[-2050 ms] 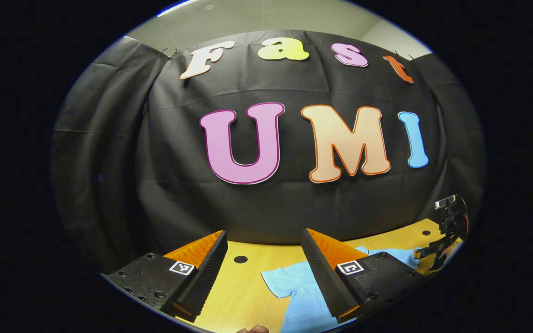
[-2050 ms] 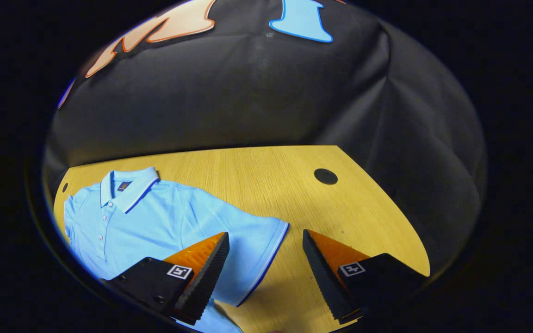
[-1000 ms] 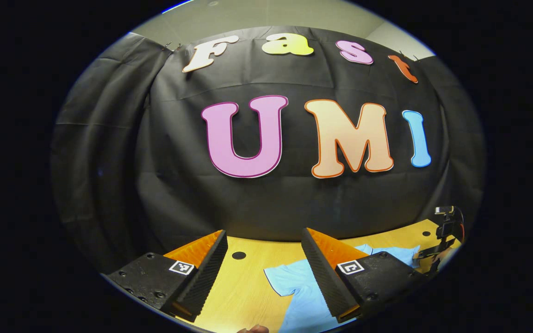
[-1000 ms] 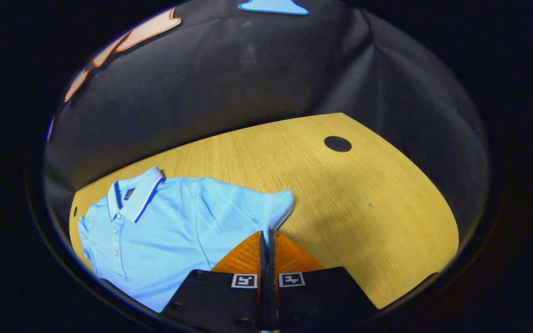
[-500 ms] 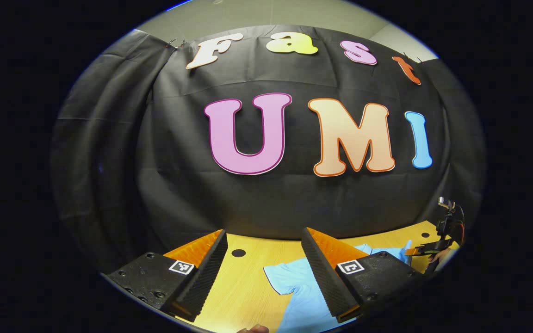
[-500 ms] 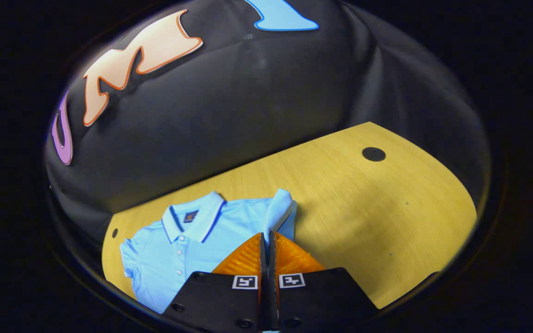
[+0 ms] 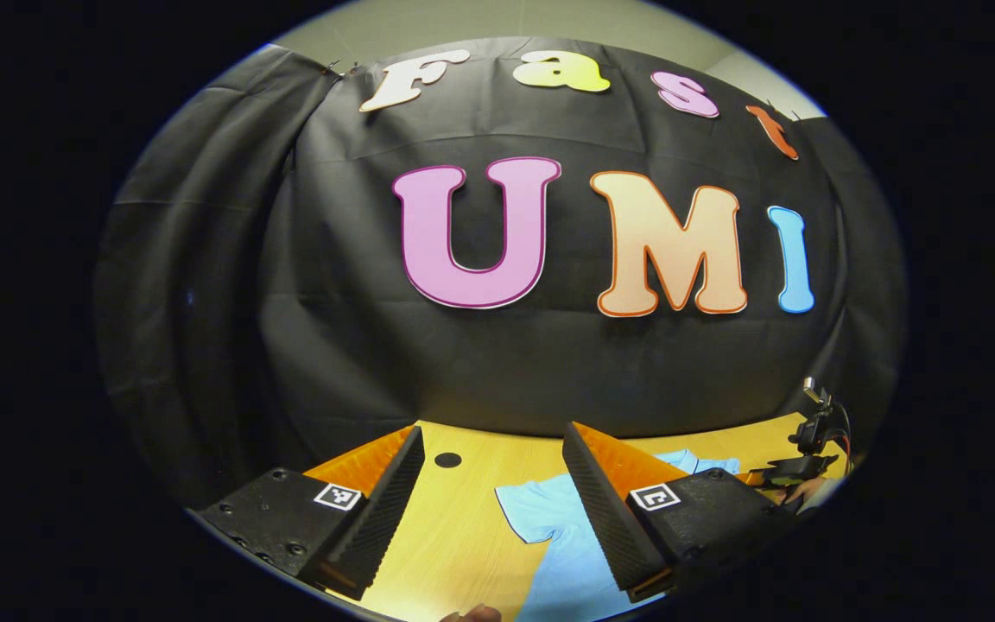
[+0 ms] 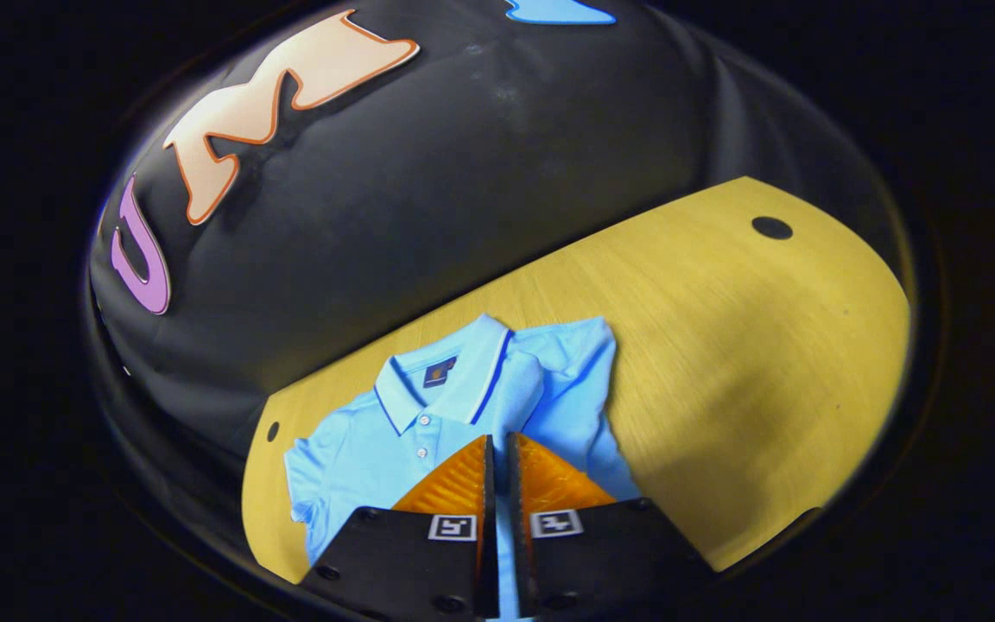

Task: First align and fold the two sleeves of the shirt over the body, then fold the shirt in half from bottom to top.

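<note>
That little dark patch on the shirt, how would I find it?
Start at the yellow wooden table, then the light blue polo shirt lying on it. Inside its striped collar, below the back of the neck, sits the small dark label, the shirt's one dark square.

No readable text; the shirt (image 8: 541, 389) label is too small.

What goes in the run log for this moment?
right gripper: shut on sleeve, over body | left gripper: open, idle | shirt: other sleeve flat
</note>
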The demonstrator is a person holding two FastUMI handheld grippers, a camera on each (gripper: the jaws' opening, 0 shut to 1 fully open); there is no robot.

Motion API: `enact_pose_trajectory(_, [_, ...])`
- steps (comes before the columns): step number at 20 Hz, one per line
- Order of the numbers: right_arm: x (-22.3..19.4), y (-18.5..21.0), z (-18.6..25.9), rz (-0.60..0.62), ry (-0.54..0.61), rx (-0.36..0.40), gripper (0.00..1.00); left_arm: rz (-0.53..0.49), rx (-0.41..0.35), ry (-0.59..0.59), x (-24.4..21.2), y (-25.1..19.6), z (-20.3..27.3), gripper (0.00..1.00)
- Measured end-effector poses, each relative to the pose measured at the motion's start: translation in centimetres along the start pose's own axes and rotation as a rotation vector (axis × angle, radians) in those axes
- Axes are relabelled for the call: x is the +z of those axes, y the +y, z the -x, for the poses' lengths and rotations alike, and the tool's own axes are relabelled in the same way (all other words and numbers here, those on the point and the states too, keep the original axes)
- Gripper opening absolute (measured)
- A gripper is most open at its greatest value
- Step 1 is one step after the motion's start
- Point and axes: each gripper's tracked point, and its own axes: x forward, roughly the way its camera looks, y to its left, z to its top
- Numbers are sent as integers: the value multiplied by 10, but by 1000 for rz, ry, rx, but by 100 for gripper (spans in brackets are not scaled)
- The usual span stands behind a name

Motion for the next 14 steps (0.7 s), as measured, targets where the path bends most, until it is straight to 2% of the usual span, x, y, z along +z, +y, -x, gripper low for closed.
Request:
enact_pose_trajectory(4, [11,4,17,63,-58,3,98,36,10,39,-21,3,-17,96])
enact_pose_trajectory(8, [16,0,55,110,-91,12,97,48,0,100,-56,-12,-44,96])
enact_pose_trajectory(14, [7,-36,114,152,-97,-21,97,70,-22,206,-112,-37,-87,95])
